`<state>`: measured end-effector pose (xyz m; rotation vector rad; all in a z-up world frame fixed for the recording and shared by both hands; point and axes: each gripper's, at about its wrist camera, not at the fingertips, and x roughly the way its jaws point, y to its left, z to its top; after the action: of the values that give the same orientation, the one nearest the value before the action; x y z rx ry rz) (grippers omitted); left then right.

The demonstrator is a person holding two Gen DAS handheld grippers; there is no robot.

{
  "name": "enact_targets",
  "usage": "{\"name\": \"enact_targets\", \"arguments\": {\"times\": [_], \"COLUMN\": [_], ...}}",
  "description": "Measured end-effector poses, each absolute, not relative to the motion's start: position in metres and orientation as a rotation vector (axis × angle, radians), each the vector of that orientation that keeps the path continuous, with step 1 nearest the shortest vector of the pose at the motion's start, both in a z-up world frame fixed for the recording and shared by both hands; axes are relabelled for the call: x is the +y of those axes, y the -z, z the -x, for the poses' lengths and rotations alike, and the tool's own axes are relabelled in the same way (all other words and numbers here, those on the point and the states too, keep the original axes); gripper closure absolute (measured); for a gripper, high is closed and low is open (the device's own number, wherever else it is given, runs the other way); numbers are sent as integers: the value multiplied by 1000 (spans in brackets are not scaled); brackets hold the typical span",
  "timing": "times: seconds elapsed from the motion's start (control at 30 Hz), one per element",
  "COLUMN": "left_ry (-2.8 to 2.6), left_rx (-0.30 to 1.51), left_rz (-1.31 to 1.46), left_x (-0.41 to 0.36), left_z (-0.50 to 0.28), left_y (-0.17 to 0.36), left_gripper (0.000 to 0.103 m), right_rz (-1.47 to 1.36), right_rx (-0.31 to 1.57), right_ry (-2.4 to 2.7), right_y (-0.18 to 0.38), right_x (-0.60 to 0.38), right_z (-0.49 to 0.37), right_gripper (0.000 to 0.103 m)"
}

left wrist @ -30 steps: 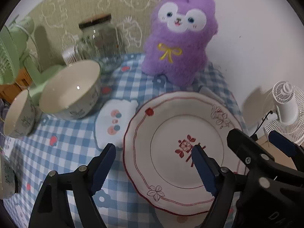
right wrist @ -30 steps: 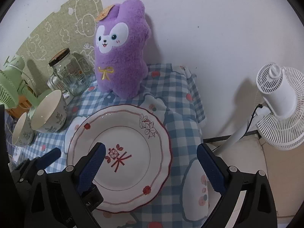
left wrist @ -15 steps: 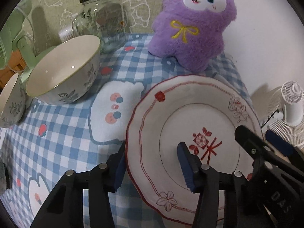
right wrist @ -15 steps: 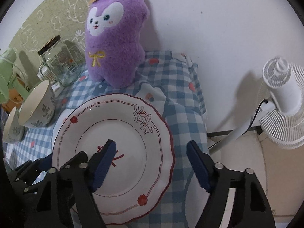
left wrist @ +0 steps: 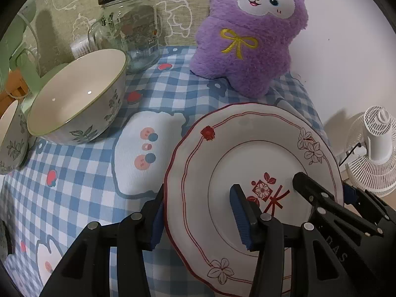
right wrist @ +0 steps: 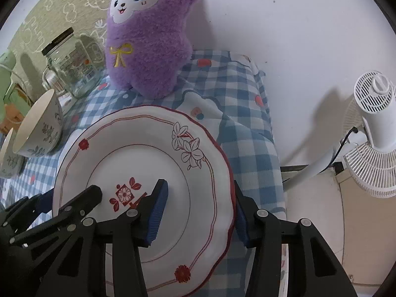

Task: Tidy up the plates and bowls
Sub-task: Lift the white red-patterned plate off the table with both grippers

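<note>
2 grippers [left wrist: 198, 219] [right wrist: 195, 214] seemingly straddle scalloped plate [left wrist: 247, 148].

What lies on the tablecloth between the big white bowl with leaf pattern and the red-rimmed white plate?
In the left wrist view, only checked cloth with a white cartoon patch separates the leaf-patterned bowl from the red-rimmed plate.
</note>
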<state>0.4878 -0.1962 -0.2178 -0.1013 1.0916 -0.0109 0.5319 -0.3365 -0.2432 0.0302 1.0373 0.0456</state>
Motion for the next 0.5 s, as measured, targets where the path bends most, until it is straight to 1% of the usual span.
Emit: {"name": "enact_targets", "arguments": {"times": [0.03,0.1,0.17,0.37,0.5], "left_ry": [13,5,-3,-5,-40], "left_rx": [1092,1092,1093,1079,1005], "left_rz": [100,108,127,93,-43], "left_x": [-196,-194,-189,-189,-202], "left_z": [-488,-488,-488,-483,-472], "left_y": [218,217,217,215,206], "left_gripper": [53,58,66,69,69], "right_rz": [-32,-31,-20,-4,23], "right_rx": [1035,1026,1018,1028,1019], "right_ry": [-45,-36,-30,-33,-43], "right_y": [243,242,241,238,233], "right_x": [-336,-337,-339,-341,-339], "right_z": [-532,-532,-531,-531,-528], "right_gripper": [51,55,63,67,67]}}
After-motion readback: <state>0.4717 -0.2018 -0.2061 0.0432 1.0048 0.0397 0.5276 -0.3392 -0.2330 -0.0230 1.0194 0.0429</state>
